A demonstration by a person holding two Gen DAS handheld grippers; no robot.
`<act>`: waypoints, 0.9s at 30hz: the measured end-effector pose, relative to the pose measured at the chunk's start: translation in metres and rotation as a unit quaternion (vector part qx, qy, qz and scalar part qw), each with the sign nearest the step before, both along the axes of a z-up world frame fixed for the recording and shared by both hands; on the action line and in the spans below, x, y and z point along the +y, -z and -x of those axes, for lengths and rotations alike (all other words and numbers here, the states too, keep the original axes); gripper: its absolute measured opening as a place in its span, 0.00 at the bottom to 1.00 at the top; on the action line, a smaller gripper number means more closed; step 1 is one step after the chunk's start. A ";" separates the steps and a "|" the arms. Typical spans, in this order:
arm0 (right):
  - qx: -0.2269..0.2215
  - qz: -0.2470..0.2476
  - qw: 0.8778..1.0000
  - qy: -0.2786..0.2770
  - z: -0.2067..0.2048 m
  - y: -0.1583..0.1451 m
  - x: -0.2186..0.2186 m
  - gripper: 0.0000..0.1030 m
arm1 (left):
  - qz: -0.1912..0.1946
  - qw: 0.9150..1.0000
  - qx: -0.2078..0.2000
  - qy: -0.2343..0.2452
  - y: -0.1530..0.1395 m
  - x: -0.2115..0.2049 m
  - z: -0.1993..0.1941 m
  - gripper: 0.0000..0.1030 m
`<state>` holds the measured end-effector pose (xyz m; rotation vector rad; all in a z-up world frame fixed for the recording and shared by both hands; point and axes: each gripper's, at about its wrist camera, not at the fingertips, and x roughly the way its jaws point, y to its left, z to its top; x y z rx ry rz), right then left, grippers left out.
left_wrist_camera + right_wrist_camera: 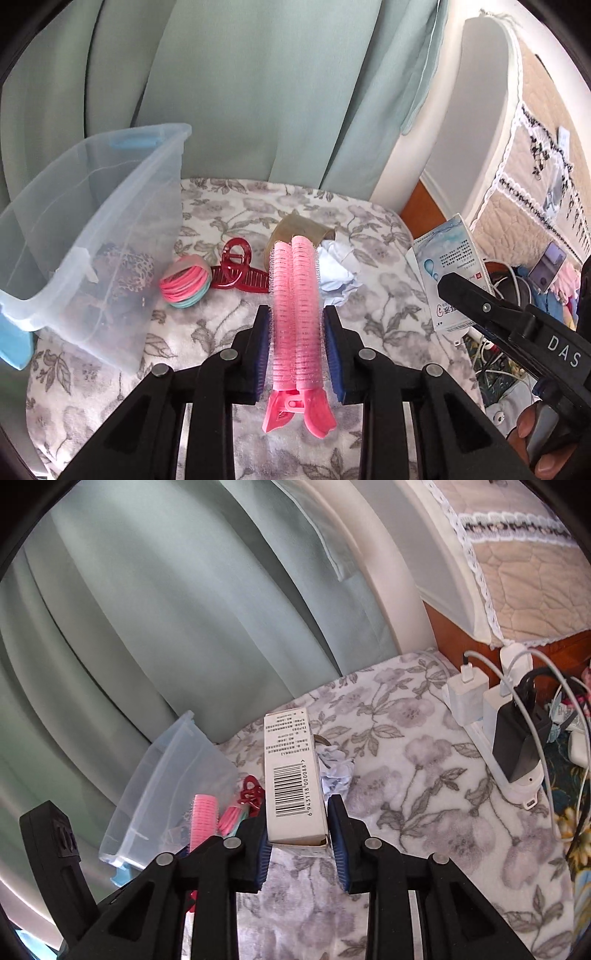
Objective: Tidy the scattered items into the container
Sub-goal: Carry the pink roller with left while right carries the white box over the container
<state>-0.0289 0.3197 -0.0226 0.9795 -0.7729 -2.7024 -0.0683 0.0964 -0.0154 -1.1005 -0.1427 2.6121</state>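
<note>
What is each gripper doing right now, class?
Left gripper: closed on the pink plastic hair-roller clip.
Right gripper: closed on the white cardboard box with a barcode.

Left gripper [295, 325]: black fingers with blue pads, pointing forward and downward, jaws closed against both sides of a pink hair-roller clip [295, 314]. Right gripper [297, 823]: same build, likewise angled downward, pads pressed on the two long sides of a white barcoded box [293, 775]. In the left wrist view the right gripper's body enters from the right edge, with the fingers [532, 432] of the person's hand wrapped around its handle.
</note>
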 end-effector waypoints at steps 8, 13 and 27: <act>0.068 -0.016 0.997 -0.016 -0.041 -0.060 -0.029 0.30 | -0.030 0.997 0.075 -0.008 -0.051 -0.030 -0.037 0.28; 0.104 -0.018 0.994 -0.031 -0.059 -0.088 -0.046 0.30 | -0.042 0.992 0.112 -0.024 -0.076 -0.052 -0.053 0.28; 0.171 -0.030 0.981 -0.088 -0.078 -0.140 -0.091 0.30 | -0.072 0.981 0.167 -0.070 -0.117 -0.111 -0.070 0.28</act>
